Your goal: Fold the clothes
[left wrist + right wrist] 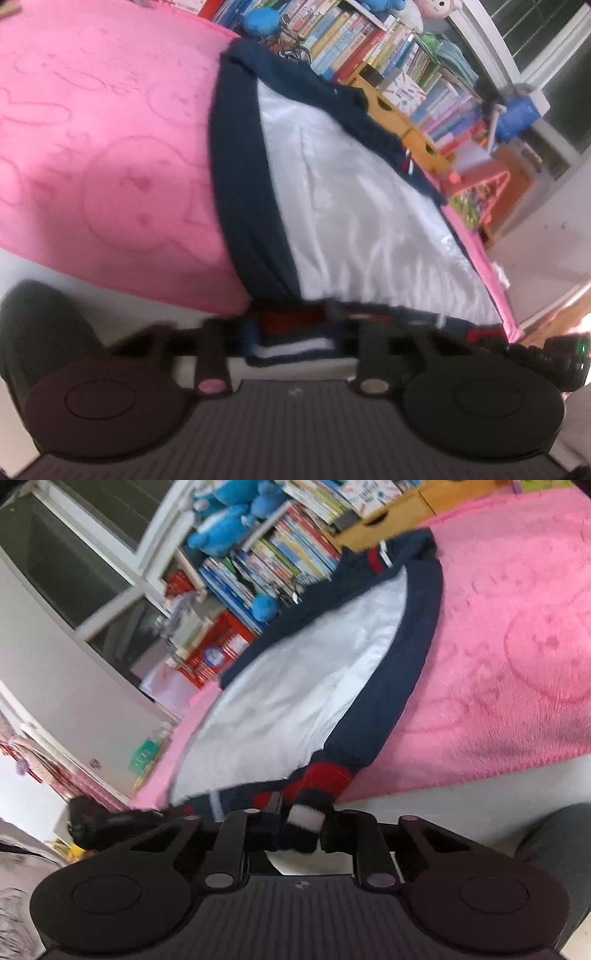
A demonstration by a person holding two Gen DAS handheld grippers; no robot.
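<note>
A navy jacket with a white body panel (351, 206) lies spread on a pink fleece blanket (103, 147), its navy sleeve running down the near side. My left gripper (291, 343) is shut on the jacket's striped red, navy and white ribbed hem (288, 332) at the blanket's near edge. In the right wrist view the same jacket (295, 686) stretches away over the blanket (498, 664). My right gripper (299, 830) is shut on the striped ribbed band (306, 812) at the end of the navy sleeve side. Both views are slightly blurred.
A crowded bookshelf (369, 40) and wooden drawers (406, 122) stand beyond the blanket, with blue plush toys (229, 528) on top. A window (74, 554) is at the left. A person's dark-trousered knee (37, 332) (554, 849) is beside each gripper.
</note>
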